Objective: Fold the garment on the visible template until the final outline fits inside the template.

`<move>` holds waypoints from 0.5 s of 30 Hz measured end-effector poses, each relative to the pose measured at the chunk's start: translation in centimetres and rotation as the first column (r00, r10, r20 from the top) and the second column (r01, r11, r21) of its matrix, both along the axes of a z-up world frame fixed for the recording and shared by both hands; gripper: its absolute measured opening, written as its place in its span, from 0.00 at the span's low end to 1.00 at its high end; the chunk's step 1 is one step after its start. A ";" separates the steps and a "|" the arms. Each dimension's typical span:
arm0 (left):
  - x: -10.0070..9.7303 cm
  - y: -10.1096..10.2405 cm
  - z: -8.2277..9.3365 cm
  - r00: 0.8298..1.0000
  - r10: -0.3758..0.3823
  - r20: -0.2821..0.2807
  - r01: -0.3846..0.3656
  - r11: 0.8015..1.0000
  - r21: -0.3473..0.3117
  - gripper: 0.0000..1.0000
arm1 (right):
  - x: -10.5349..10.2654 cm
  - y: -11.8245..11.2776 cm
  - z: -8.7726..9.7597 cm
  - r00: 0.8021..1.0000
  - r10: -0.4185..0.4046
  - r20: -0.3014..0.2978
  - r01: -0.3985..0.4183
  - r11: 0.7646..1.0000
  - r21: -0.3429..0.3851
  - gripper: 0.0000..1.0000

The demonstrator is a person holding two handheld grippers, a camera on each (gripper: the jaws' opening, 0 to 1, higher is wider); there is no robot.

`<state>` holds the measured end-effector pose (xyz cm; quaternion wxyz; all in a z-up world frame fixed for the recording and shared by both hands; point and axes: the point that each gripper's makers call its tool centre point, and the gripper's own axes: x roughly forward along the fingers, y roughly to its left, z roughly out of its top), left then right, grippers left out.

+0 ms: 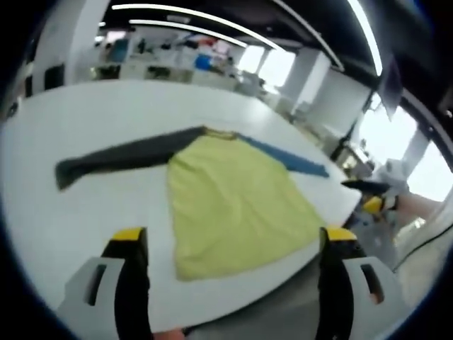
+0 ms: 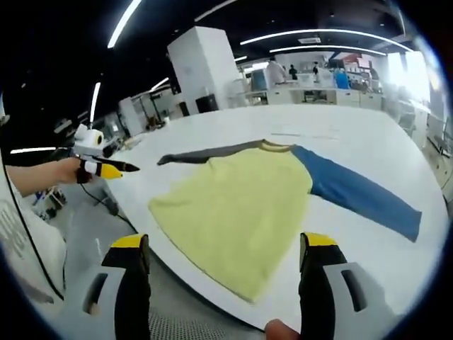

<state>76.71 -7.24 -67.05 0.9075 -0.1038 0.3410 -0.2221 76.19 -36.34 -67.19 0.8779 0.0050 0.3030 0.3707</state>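
A long-sleeved shirt lies flat on the white table, spread out with its hem towards the near edge. Its body is yellow-green, one sleeve is dark grey and the other is blue. My left gripper stands open over the hem, holding nothing. In the right gripper view the same shirt shows its grey sleeve and blue sleeve. My right gripper is open above the table's edge by the hem, and is also empty.
The other gripper hovers off the table's right corner. A hand holds the left gripper beyond the table's left edge. Desks, white pillars and bright windows stand behind. Floor lies below the near edge.
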 end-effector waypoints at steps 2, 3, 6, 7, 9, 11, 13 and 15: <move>-0.2 0.0 -1.0 1.000 -0.009 -0.024 0.009 1.000 0.012 0.95 | -0.2 -0.3 -1.3 0.999 0.002 -0.032 -0.002 1.000 -0.027 0.86; -0.3 0.0 -1.5 0.999 -0.009 -0.040 0.010 1.000 0.017 0.94 | -0.4 -0.4 -1.9 0.999 0.003 -0.050 -0.005 0.999 -0.038 0.86; -0.5 0.1 -2.6 0.998 -0.012 -0.068 0.014 1.000 0.028 0.94 | -0.5 -0.5 -3.2 0.998 0.012 -0.067 -0.016 0.998 -0.053 0.84; -0.4 0.2 -3.0 0.997 -0.009 -0.073 0.012 0.999 0.030 0.93 | -0.7 -0.4 -3.7 0.997 0.017 -0.076 -0.021 0.998 -0.054 0.83; -0.7 0.4 -4.1 0.994 0.000 -0.112 0.004 0.999 0.038 0.92 | -0.9 -0.4 -4.7 0.994 0.019 -0.105 -0.026 0.998 -0.065 0.78; -0.8 0.5 -4.9 0.992 0.010 -0.127 -0.004 0.999 0.047 0.90 | -1.1 -0.5 -5.8 0.993 0.030 -0.116 -0.042 0.994 -0.100 0.75; -0.9 0.5 -5.5 0.990 0.010 -0.139 -0.001 0.998 0.062 0.88 | -1.4 -0.7 -6.8 0.991 0.047 -0.128 -0.066 0.987 -0.146 0.74; -0.9 0.5 -6.0 0.989 0.013 -0.150 -0.002 0.997 0.076 0.86 | -1.5 -0.6 -7.2 0.990 0.058 -0.128 -0.078 0.983 -0.165 0.72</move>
